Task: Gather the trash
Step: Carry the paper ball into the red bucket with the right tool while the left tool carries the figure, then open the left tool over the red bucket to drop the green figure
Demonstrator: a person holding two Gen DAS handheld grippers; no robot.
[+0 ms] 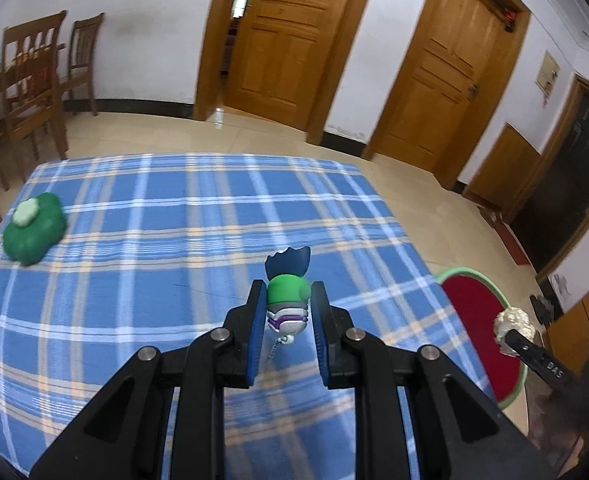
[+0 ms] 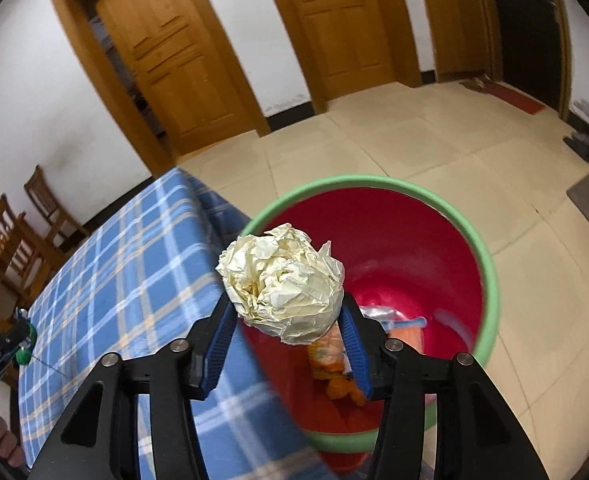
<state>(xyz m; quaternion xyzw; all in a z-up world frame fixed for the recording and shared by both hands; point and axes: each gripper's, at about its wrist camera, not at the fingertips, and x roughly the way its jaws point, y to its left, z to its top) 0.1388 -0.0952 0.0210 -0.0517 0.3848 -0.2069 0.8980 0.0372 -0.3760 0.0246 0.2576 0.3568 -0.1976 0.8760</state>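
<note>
My left gripper (image 1: 287, 304) is shut on a small toy figure (image 1: 287, 300) with a green body and dark blue top, held above the blue plaid tablecloth (image 1: 154, 240). My right gripper (image 2: 284, 312) is shut on a crumpled ball of cream paper (image 2: 282, 280) and holds it over the near rim of a red bin with a green rim (image 2: 490, 280), which stands on the floor beside the table. Orange wrappers (image 2: 330, 352) lie in the bin. The paper ball (image 1: 514, 326) and bin (image 1: 478, 304) also show at the right of the left wrist view.
A green clover-shaped object (image 1: 34, 232) lies at the table's far left. Wooden chairs (image 1: 30, 80) stand beyond the table on the left. Wooden doors (image 1: 282, 40) line the far wall. Tiled floor (image 2: 434, 152) surrounds the bin.
</note>
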